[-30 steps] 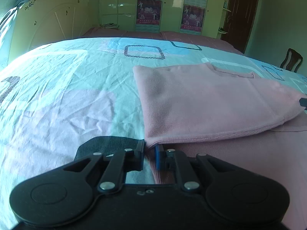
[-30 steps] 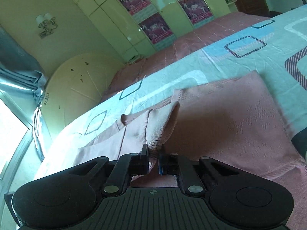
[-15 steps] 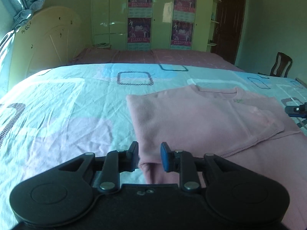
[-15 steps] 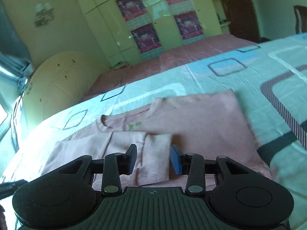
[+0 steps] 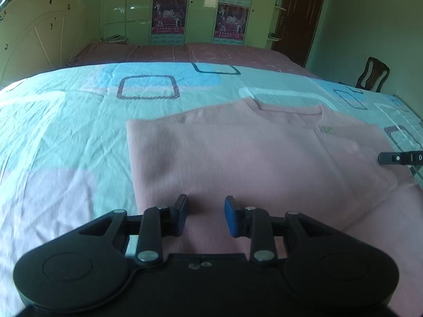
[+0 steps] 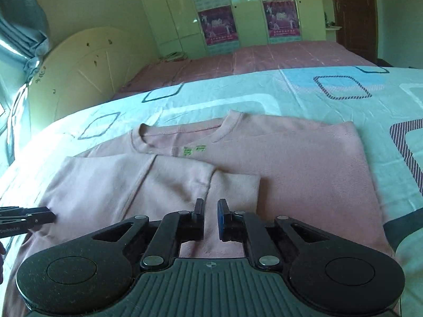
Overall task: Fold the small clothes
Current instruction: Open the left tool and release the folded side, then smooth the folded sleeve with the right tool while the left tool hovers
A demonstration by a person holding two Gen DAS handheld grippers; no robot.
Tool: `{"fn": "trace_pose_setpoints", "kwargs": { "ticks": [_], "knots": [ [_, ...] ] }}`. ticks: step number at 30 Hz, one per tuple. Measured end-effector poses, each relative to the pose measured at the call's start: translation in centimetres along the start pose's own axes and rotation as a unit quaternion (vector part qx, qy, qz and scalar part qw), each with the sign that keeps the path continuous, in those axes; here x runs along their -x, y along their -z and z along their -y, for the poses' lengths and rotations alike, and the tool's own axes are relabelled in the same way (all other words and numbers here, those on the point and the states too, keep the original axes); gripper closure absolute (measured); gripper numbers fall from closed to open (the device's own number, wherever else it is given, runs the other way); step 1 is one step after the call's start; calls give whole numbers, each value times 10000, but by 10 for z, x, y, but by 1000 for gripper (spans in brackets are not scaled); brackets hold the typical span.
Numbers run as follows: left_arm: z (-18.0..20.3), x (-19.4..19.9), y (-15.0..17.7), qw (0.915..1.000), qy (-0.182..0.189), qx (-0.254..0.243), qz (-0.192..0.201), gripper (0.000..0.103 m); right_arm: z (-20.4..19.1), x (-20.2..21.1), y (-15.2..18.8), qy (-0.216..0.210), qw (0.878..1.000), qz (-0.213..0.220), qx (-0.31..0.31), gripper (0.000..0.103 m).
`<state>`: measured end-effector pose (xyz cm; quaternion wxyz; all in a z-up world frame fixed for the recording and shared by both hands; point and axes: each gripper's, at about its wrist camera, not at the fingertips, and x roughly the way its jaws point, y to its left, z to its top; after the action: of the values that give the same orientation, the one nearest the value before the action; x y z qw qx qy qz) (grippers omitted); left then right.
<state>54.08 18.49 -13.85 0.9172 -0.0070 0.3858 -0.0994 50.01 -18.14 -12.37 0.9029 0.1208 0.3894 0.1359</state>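
Holding both tools low over the bed (image 5: 66, 121), you have nothing clamped. Your left hand-held gripper (image 5: 206, 218) has its jaws opening, with only flat cloth showing below the gap. Your right hand-held gripper (image 6: 210, 219) has its jaws closing, a narrow slot left between the pads, and no cloth pinched in it.

Just beyond the right tips lies the sleeve (image 6: 232, 190), folded inward across the chest of the pink shirt (image 6: 304, 169). The cuff end sits close to the pads. That is the first risk: if the jaws shut as you drift forward, they could snag the cuff and drag the sleeve back out of its fold.

On the left side, the folded edge of the shirt runs straight toward the collar (image 6: 182, 132). Push down or sideways there and you could ruck the layers, since soft knit slides easily on a sheet.

The right half of the shirt looks unfolded, so I judge the job about midway. Reaching for that far edge, watch that your two tools do not cross and collide over the middle.

Farther off, the wardrobe (image 5: 201, 8) and chair (image 5: 372, 74) are well clear.
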Motion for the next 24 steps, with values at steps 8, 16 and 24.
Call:
{"fn": "trace_pose_setpoints", "kwargs": {
  "ticks": [8,16,24],
  "knots": [
    [-52,-68,-57,9989,-123,444,0,73,21,-27,-16,416,9990,-116,-110,94],
    [23,-45,-40,9984,-131,-390,384,30,-46,-41,-31,-240,9991,165,317,40],
    [1,-22,5,9958,-820,3,417,38,-39,-53,-14,165,9988,-99,450,65]
  ]
}}
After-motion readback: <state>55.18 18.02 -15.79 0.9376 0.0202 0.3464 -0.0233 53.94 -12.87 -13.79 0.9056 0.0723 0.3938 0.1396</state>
